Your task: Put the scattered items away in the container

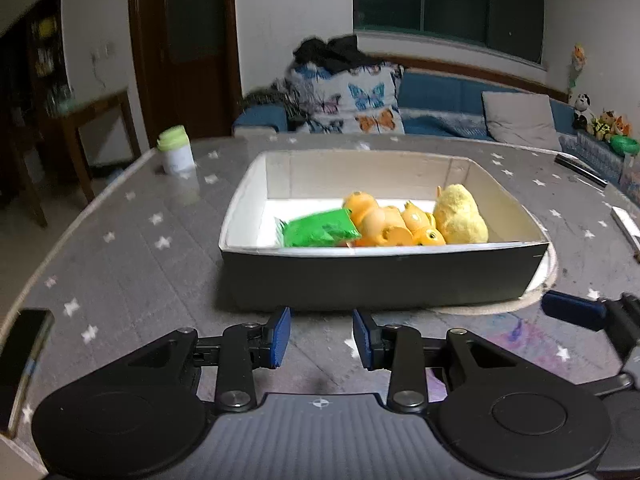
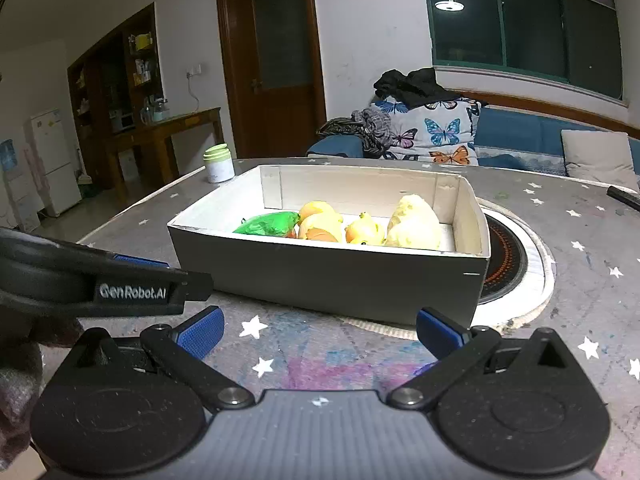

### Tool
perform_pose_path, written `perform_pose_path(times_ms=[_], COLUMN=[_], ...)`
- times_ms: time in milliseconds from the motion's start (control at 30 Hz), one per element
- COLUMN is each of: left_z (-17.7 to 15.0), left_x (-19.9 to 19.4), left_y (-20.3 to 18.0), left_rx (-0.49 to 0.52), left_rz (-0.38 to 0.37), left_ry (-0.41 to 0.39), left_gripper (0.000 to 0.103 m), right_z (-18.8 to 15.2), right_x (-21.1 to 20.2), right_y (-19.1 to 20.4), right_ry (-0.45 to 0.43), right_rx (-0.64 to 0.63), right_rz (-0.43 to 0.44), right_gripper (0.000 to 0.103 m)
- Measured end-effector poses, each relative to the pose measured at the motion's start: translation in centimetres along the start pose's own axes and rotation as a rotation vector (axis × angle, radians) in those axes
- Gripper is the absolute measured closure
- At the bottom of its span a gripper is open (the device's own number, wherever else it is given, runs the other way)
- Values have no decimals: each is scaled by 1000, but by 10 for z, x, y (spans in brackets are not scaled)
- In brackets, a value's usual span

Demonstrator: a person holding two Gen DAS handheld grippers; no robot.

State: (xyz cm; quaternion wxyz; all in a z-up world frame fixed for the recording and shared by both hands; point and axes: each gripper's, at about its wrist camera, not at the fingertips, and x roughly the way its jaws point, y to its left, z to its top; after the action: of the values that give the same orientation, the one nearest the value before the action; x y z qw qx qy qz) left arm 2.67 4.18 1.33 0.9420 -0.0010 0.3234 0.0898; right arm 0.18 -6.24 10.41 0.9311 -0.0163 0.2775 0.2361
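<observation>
The cardboard box (image 1: 384, 276), dark grey outside and white inside, is sitting in the middle of both views on a grey star-patterned tablecloth (image 1: 120, 264). Inside it, toward the near wall, a green packet (image 1: 320, 229) is lying at the left, a cluster of orange duck toys (image 1: 392, 222) is resting in the centre, and a yellow plush chick (image 1: 460, 216) is sitting at the right, touching the ducks. In the right wrist view the same contents are showing as the green packet (image 2: 270, 224), orange ducks (image 2: 340, 226) and yellow plush (image 2: 412, 222). The box's right end is overlapping a round burner set in a white ring (image 2: 516, 264).

The left gripper (image 1: 321, 340) is hovering at the bottom centre, just in front of the box's near wall, its blue pads moderately apart and holding nothing. The right gripper (image 2: 318, 332) is sitting at the bottom of its own view, jaws spread wide and empty; the left gripper's body, marked GenRobot.AI, is crossing the left edge there.

A white jar with a green lid (image 1: 175, 151) is standing at the upper left of the table, well apart from the box. A dark phone (image 1: 24, 356) is lying at the left edge. Behind the table, a butterfly-print cushion (image 1: 352, 100) is leaning on a blue sofa (image 1: 452, 100).
</observation>
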Motion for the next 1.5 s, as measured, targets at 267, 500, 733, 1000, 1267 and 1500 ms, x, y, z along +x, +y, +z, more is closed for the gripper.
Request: perform_pose_path(times_ms=[267, 500, 733, 1000, 1267, 1500], left_z=[-1, -4, -5, -3, -1, 4], left_x=[7, 11, 15, 16, 14, 11], left_y=[-1, -2, -2, -1, 0, -6], left_rx=[15, 21, 17, 14, 7, 20], left_rz=[-5, -3, 12, 16, 4, -8], left_ry=[60, 61, 58, 37, 16, -4], left_gripper=[67, 67, 67, 67, 67, 67], right_z=[-2, -6, -8, -9, -7, -3], right_x=[0, 2, 7, 11, 12, 12], right_y=[-2, -4, -7, -7, -8, -7], right_ry=[4, 15, 32, 54, 62, 60], right_rx=[2, 5, 12, 17, 16, 7], right_rz=[-3, -7, -22, -41, -72, -93], right_gripper=[0, 0, 0, 0, 0, 0])
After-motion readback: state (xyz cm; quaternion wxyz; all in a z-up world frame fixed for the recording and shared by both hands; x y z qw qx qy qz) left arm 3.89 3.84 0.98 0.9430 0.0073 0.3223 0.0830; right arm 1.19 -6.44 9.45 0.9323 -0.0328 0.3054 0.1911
